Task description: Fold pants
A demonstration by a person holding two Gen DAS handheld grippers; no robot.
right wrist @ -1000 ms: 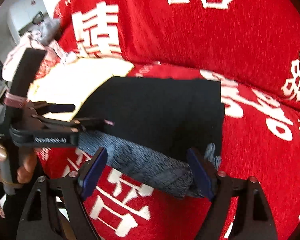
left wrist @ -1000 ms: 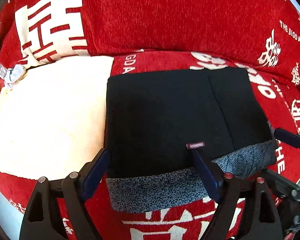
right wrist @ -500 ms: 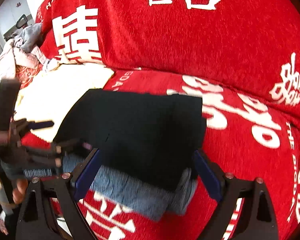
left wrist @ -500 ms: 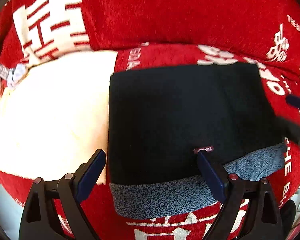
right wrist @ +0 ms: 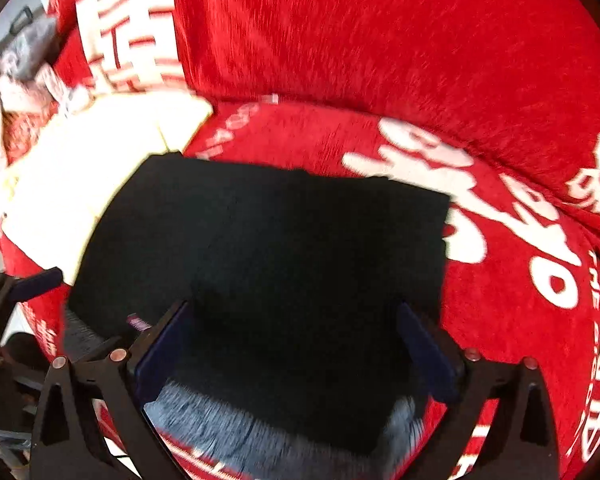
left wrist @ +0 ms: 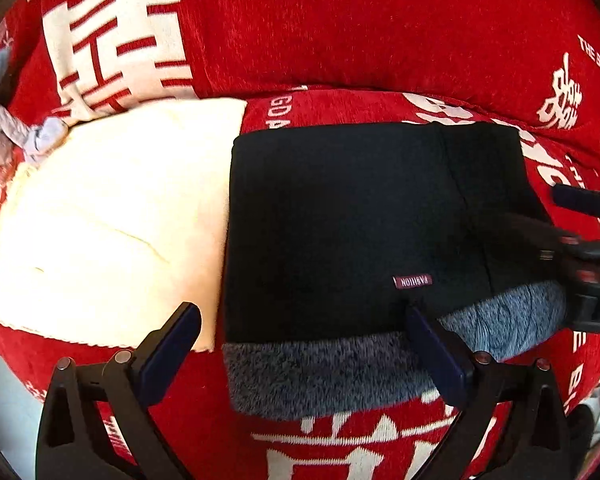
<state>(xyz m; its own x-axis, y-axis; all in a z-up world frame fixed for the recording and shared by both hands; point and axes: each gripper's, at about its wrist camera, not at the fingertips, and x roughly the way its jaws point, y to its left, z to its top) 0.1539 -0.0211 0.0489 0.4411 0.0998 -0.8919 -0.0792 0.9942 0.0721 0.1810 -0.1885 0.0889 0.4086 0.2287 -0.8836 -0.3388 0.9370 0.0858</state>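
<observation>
Since a second earlier, both grippers had shifted: right gripper (right wrist: pixel 292 356) swung in over the near right edge of the pants (left wrist: pixel 340 232), left gripper (left wrist: pixel 300 348) backed off slightly. I read that as the fold being done, just squaring up left. Both sets of jaws stood apart, holding nothing I could see. Nearest me, the grey fleece lining (left wrist: pixel 324 372) showed in a strip along the near edge. Beyond it, black folded rectangle lay flat on the red sofa cover (left wrist: pixel 340 40), its left edge over the cream cloth (left wrist: pixel 108 220).
</observation>
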